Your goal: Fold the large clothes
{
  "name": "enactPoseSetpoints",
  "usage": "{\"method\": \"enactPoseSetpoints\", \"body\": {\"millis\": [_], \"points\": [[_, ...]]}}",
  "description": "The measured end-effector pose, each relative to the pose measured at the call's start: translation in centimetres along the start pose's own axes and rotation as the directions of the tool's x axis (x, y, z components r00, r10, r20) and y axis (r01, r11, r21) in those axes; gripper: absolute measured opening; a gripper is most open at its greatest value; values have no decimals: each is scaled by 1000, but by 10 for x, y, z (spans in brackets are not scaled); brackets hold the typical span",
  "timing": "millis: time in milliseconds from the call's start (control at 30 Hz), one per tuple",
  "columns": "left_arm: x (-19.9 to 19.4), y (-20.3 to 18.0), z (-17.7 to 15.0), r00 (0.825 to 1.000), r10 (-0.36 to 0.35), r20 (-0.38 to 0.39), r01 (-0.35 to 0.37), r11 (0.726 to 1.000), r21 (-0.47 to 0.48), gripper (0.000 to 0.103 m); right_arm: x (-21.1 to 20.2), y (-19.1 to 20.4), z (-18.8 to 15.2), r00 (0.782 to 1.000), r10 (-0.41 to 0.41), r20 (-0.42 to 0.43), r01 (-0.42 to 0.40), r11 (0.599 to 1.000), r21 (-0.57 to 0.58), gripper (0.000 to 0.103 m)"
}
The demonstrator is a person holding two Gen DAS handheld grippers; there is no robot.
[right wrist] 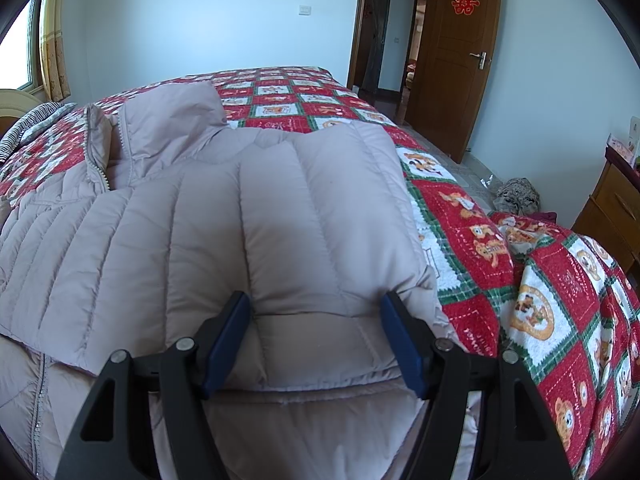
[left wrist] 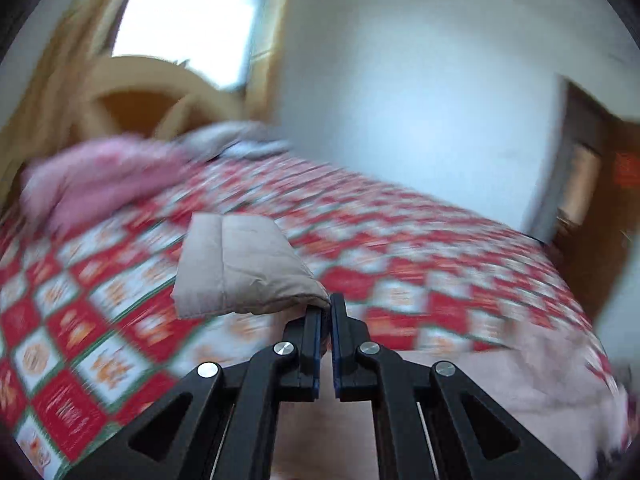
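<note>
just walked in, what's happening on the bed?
A person with a handheld gripper in each hand is folding a beige puffer jacket spread on a bed with a red patchwork quilt. The left gripper is shut on a padded corner of the jacket and holds it lifted above the quilt; that view is motion-blurred. The right gripper straddles a folded section near the jacket's edge, jaws wide; whether its pads press the fabric can't be told.

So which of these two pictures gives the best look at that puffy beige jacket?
The right wrist view. There the jacket lies sharp across the patterned bedspread, its quilting, zip and collar plain, the right gripper straddling a folded sleeve. The left wrist view is blurred and shows only a cuff end pinched in the left gripper.
</note>
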State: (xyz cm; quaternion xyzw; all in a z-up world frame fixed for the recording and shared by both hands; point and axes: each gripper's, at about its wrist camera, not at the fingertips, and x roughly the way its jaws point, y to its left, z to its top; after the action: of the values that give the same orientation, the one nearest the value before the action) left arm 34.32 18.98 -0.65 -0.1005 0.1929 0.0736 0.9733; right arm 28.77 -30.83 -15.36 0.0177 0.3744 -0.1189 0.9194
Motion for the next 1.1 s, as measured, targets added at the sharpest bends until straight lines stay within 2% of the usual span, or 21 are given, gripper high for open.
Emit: {"method": "enactPoseSetpoints", "body": {"millis": [33, 100, 200, 267, 300, 367, 433, 533, 633, 700, 767, 833, 900, 933, 967, 1033, 1067, 1100], "points": [[-10, -24, -1, 999, -53, 14, 52, 998, 46, 3, 0, 0, 0, 1000, 2, 0, -2, 1000, 2, 70], [-31, -78, -9, 984, -176, 24, 170, 974, 147, 3, 1, 0, 1, 1000, 4, 0, -4, 1000, 4, 70], [-53, -148, -36, 945, -327, -8, 318, 911, 264, 3, 1, 0, 0, 1000, 7, -1, -7, 1000, 9, 71], [-60, -193, -66, 908, -412, -78, 415, 853, 317, 3, 1, -1, 1, 1000, 14, -1, -14, 1000, 15, 71], [-58, -205, -77, 896, -429, -110, 441, 836, 327, 3, 1, -1, 0, 1000, 17, 0, -17, 1000, 18, 71], [-52, -231, -106, 877, -443, -187, 481, 809, 337, 3, 1, -2, 1, 1000, 24, 0, -24, 999, 25, 71], [-43, -250, -136, 861, -436, -262, 505, 794, 337, 3, 1, -3, 1, 1000, 30, 0, -30, 999, 30, 71], [-37, -270, -170, 850, -408, -332, 516, 772, 372, 3, 2, -4, 1, 999, 39, -1, -39, 999, 39, 72], [-31, -277, -184, 847, -359, -392, 509, 759, 405, 4, 2, -5, 1, 999, 45, -2, -45, 998, 45, 72], [-26, -278, -188, 830, -330, -449, 516, 760, 394, 10, 2, -5, 1, 999, 45, -2, -45, 998, 46, 73], [-30, -276, -190, 812, -314, -491, 528, 755, 389, 21, 2, -5, 1, 999, 49, -4, -48, 998, 49, 73], [-43, -269, -191, 817, -310, -486, 523, 753, 400, 28, 2, -5, 1, 999, 50, -4, -50, 997, 50, 74], [-58, -253, -186, 838, -305, -453, 497, 771, 399, 56, 2, -5, 1, 999, 50, -4, -50, 997, 51, 74], [-68, -240, -180, 856, -305, -418, 471, 795, 383, 80, 2, -5, 1, 999, 51, -5, -50, 997, 50, 74], [-73, -228, -175, 872, -305, -383, 446, 817, 365, 91, 2, -5, 1, 999, 52, -4, -52, 997, 50, 75], [-83, -197, -161, 906, -296, -304, 388, 866, 315, 92, 1, -7, 0, 998, 64, -1, -63, 996, 56, 76], [-82, -180, -153, 924, -264, -278, 344, 892, 294, 92, -1, -8, 0, 998, 68, 4, -68, 996, 63, 76], [-75, -169, -149, 934, -231, -272, 307, 909, 283, 92, -4, -11, 0, 997, 77, 13, -78, 994, 77, 76]]}}
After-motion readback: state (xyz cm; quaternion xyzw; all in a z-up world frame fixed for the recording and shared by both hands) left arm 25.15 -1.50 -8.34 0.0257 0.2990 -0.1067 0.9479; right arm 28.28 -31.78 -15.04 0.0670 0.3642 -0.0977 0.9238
